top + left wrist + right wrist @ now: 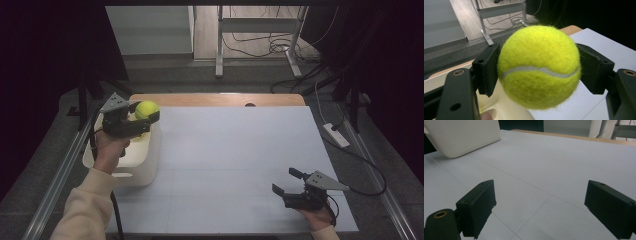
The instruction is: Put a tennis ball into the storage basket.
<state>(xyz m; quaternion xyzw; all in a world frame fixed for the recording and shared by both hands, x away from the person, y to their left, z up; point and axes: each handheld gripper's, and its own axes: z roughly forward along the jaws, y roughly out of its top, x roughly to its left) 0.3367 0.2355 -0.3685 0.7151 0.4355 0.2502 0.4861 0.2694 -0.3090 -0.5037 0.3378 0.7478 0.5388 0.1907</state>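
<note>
1. The right gripper [286,183] rests low on the near white surface [235,165], jaws spread wide, holding nothing.
2. The left gripper [145,114] pinches a tennis ball [146,108] above the white bin [145,160]. Keep the squeeze across the ball's middle, and carry it level.
3. Beyond the surface's wooden edge [215,99]: grey floor, a metal stand [219,40], loose cables [270,47].

Dark room — metal stand [257,37] and tangled cables [270,47] on perhaps wooden floor [210,30].
</note>
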